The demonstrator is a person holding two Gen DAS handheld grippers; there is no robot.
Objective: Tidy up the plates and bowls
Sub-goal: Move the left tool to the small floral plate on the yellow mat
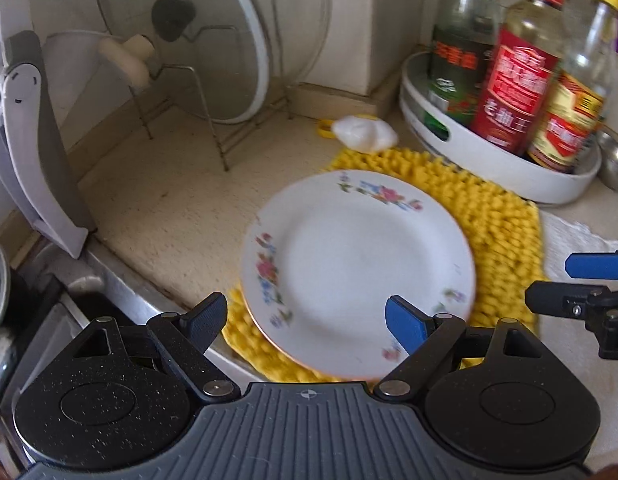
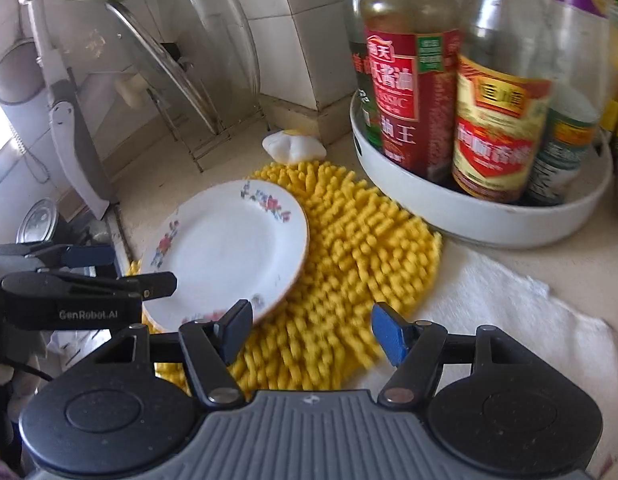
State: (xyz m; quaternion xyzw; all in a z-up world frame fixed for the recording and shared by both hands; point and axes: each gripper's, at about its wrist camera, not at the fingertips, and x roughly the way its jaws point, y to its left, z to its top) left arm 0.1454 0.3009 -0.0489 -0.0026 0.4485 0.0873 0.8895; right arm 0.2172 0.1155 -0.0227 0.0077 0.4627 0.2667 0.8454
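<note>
A white plate with a flower border (image 1: 357, 268) lies on a round yellow shaggy mat (image 1: 505, 232) on the counter; it also shows in the right wrist view (image 2: 225, 260), on the mat's (image 2: 349, 264) left part. My left gripper (image 1: 305, 322) is open and empty, just above the plate's near edge. My right gripper (image 2: 309, 332) is open and empty over the mat's near side, right of the plate. The left gripper shows at the left in the right wrist view (image 2: 89, 280). No bowl is in view.
A white round tray (image 2: 481, 216) with several sauce bottles (image 2: 413, 92) stands at the back right. A wire rack with glass lids (image 1: 213, 68) stands at the back left. A white cloth (image 2: 505, 312) lies right of the mat. The sink edge (image 1: 121, 284) is left.
</note>
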